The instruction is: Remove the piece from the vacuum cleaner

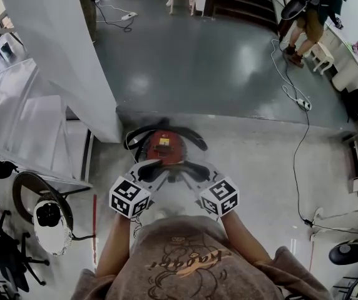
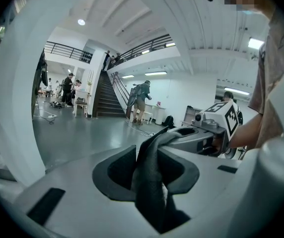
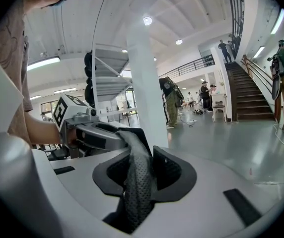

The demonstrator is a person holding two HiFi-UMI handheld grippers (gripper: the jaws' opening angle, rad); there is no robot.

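The red vacuum cleaner [image 1: 165, 145] stands on the floor just ahead of me, with a black hose curled around it. Above it I hold a dark, pliable, perforated piece [image 1: 174, 169] between both grippers. My left gripper [image 1: 151, 172] is shut on one end of it. My right gripper [image 1: 196, 172] is shut on the other end. In the left gripper view the piece [image 2: 154, 148] runs from my left gripper [image 2: 149, 177] up to the right gripper [image 2: 201, 138]. The right gripper view shows the piece [image 3: 137, 192] passing through the right gripper [image 3: 141, 172] toward the left gripper [image 3: 97, 135].
A white pillar and stair side [image 1: 60, 55] rise close on the left. A low step edge [image 1: 229, 114] crosses behind the vacuum. A cable [image 1: 301, 142] trails over the floor on the right. Dark chairs [image 1: 35, 199] stand at the left. A person [image 1: 313, 11] is far back right.
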